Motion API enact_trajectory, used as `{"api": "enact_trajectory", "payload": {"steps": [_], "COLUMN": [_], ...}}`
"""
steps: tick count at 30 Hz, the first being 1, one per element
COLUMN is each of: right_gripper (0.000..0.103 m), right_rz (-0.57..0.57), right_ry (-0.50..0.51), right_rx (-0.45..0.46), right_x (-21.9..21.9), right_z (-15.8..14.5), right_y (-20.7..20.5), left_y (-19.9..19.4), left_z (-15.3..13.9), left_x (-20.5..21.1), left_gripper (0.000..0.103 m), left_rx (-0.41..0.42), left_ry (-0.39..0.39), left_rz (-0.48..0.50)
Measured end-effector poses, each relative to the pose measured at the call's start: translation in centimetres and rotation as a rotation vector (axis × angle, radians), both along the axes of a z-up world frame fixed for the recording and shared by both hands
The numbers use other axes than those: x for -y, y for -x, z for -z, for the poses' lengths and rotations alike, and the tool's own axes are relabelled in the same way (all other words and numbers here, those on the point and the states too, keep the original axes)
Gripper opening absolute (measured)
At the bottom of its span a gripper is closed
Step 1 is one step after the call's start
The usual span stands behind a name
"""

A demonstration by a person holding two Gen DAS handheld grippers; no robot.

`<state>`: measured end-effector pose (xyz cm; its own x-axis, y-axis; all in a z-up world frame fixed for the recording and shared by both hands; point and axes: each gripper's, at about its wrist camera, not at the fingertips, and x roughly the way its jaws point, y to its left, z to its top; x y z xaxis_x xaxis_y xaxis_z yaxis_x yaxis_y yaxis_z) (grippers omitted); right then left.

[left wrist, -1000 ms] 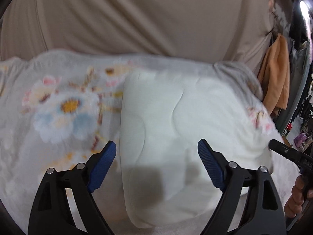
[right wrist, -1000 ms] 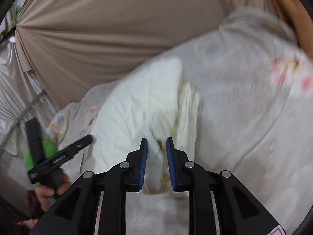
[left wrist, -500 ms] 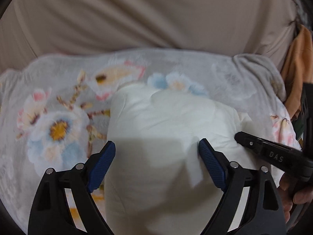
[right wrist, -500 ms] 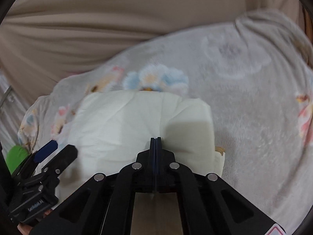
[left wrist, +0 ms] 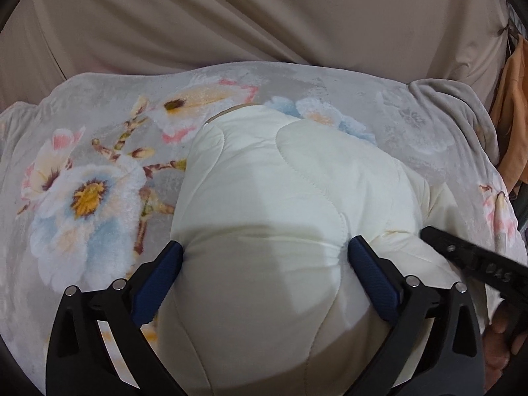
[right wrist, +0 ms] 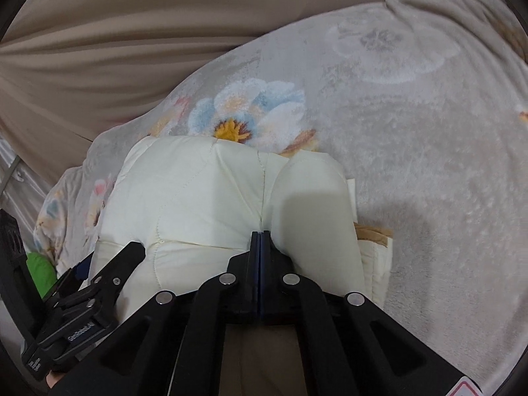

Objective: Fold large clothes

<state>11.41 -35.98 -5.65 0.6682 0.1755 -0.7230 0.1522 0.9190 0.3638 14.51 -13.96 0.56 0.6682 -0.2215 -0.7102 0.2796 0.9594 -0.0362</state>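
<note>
- The cream quilted padded garment point(left wrist: 264, 224), folded into a thick bundle, lies mid-way across the grey floral plush blanket point(left wrist: 99, 171) covering the bed.
- The left hand-held gripper point(left wrist: 265, 257) straddles the bundle, jaws wide apart, pads touching its sides — puffy padding could spring open.
- The right hand-held gripper point(right wrist: 260, 232) is pinched tight on a seam fold; a thin bite may slip, dragging layers askew.

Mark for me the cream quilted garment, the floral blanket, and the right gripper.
cream quilted garment point(left wrist: 264, 198): left wrist view, top panel of the folded bundle.
floral blanket point(right wrist: 429, 132): right wrist view, bare grey plush area.
right gripper point(right wrist: 260, 236): right wrist view, tips of the closed fingers.
</note>
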Motion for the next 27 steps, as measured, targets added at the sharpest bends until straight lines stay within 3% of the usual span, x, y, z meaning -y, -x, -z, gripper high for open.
{"api": "enact_trajectory", "payload": {"steps": [4, 7, 12, 17, 23, 27], "right_gripper": [0.006, 0.006, 0.002, 0.0, 0.0, 0.0], "right_rz": [-0.058, -0.117, -0.159, -0.17, -0.161, -0.137], "right_ry": [0.102, 0.17, 0.223, 0.169, 0.12, 0.112], "right_rx": [0.096, 0.088, 0.03, -0.012, 0.006, 0.019], "right_x": [-1.3, -2.7, -4.0, -3.4, -3.0, -3.2], "right_z": [-4.7, -5.6, -2.6, 0.8, 2.7, 1.8], "right_y": [5.8, 9.5, 12.6, 12.3, 12.7, 13.3], "left_y": [3.5, 6.1, 9.0, 9.7, 10.4, 10.7], "left_z": [-2.9, -3.9, -2.4, -0.3, 0.8, 0.7], "left_x": [-1.7, -2.3, -2.2, -2.4, -1.8, -1.9], "left_gripper": [0.097, 0.097, 0.097, 0.098, 0.098, 0.098], "left_rx": [0.05, 0.068, 0.021, -0.004, 0.022, 0.034], "left_ry": [0.012, -0.001, -0.023, -0.019, -0.058, -0.058], "left_rz": [0.001, 0.039, 0.097, 0.082, 0.068, 0.05]}}
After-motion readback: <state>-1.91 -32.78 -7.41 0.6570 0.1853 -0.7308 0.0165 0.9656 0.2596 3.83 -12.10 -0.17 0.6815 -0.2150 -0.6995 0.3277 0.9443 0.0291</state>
